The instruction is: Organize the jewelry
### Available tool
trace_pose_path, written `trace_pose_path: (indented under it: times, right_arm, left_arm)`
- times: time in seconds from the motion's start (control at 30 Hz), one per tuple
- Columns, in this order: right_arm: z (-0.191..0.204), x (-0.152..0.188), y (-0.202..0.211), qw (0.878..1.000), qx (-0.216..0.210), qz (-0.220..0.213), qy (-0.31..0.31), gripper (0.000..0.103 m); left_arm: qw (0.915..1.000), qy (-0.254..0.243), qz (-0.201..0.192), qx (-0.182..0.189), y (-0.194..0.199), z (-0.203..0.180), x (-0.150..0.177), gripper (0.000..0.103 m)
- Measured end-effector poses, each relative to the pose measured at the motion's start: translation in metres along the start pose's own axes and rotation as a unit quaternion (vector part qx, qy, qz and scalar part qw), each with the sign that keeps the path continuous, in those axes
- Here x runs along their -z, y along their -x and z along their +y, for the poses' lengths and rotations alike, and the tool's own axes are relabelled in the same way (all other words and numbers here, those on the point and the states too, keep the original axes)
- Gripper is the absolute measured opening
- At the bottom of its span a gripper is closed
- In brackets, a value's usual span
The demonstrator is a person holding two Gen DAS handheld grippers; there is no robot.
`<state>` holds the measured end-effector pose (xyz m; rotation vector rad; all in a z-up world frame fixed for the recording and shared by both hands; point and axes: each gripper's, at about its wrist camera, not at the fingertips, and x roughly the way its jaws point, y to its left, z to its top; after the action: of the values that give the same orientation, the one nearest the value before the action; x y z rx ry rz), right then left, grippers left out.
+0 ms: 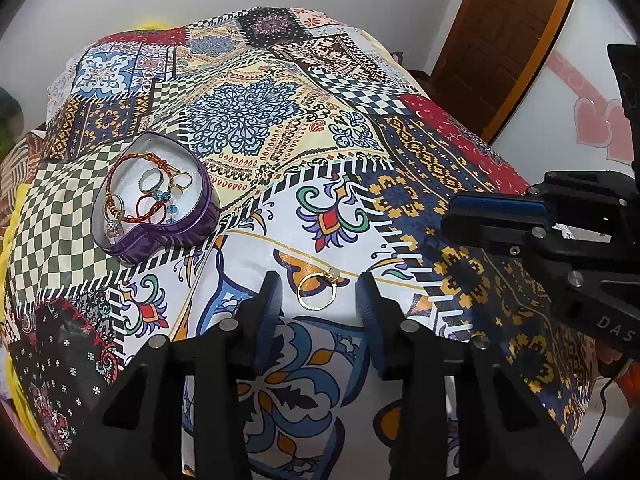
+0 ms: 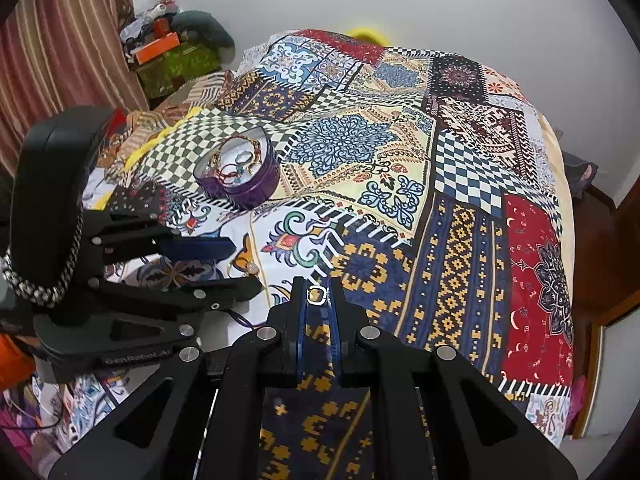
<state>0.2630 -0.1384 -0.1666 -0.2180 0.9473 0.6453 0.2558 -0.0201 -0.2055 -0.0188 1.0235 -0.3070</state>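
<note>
A gold ring (image 1: 318, 290) with a pale stone lies on the patterned bedspread between the fingertips of my left gripper (image 1: 320, 292). Its jaws stand open on either side of the ring, and the pads do not touch it. My right gripper (image 2: 318, 288) is shut on a small silvery ring (image 2: 317, 294), pinched at the very tips above the blue and yellow patch. A purple heart-shaped box (image 1: 172, 236) sits further back to the left and holds several rings, red cord bracelets and blue beads. In the right wrist view the box (image 2: 256, 194) lies beyond my left gripper (image 2: 244, 268).
The bedspread (image 1: 248, 120) covers a bed that drops off at the right towards a wooden door (image 1: 500, 40). In the left wrist view, my right gripper (image 1: 448, 216) hovers close to the right of the gold ring. Clutter and a striped curtain (image 2: 60, 40) stand at the far left.
</note>
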Motion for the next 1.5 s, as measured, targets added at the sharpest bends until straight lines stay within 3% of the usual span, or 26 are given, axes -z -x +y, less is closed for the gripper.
trace_pose_path:
  times: [0.1,0.43,1.07,1.5]
  right_arm:
    - [0.004,0.000,0.001,1.000,-0.002,-0.005,-0.004,0.009]
    - [0.016,-0.005,0.007,1.000,0.003,-0.012,-0.001,0.009]
    - [0.049,-0.057,-0.012,0.999,-0.018,-0.035,0.020,0.009]
    - [0.058,-0.103,-0.049,0.999,-0.041,-0.031,0.012,0.009]
  left_arm:
    - [1.0000,0.004,-0.003,-0.004,-0.001,0.001,0.002,0.019]
    - [0.9995,0.024,-0.023,-0.002,0.013,0.011,0.006,0.019]
    - [0.9932,0.039,-0.096,-0.053,0.068,0.074,-0.011,0.019]
    - [0.9912,0.056,-0.103,-0.061,0.052,0.113,-0.031,0.019]
